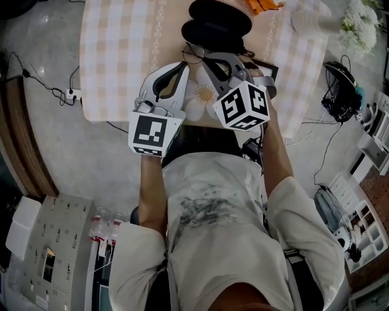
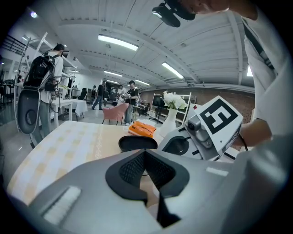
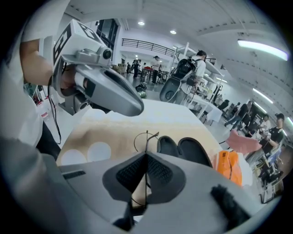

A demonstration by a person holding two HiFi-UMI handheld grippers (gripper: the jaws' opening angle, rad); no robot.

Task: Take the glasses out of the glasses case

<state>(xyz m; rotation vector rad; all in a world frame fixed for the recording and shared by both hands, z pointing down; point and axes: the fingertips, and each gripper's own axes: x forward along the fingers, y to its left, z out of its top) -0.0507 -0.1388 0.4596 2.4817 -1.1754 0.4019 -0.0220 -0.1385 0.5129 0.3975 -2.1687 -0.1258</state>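
Observation:
The black glasses case lies open on the checked tablecloth at the far side of the table. Thin wire-framed glasses are outside the case, just in front of it. My right gripper is shut on them; in the right gripper view the wire frame runs up from between the closed pads, with the case behind. My left gripper hangs close beside the right one, shut with nothing between its pads. In the left gripper view the case lies ahead and the right gripper stands to its right.
An orange object lies beyond the case and a white vase with flowers stands at the table's far right. Cables and a power strip lie on the floor to the left. Shelves and equipment stand to the right. People stand in the background.

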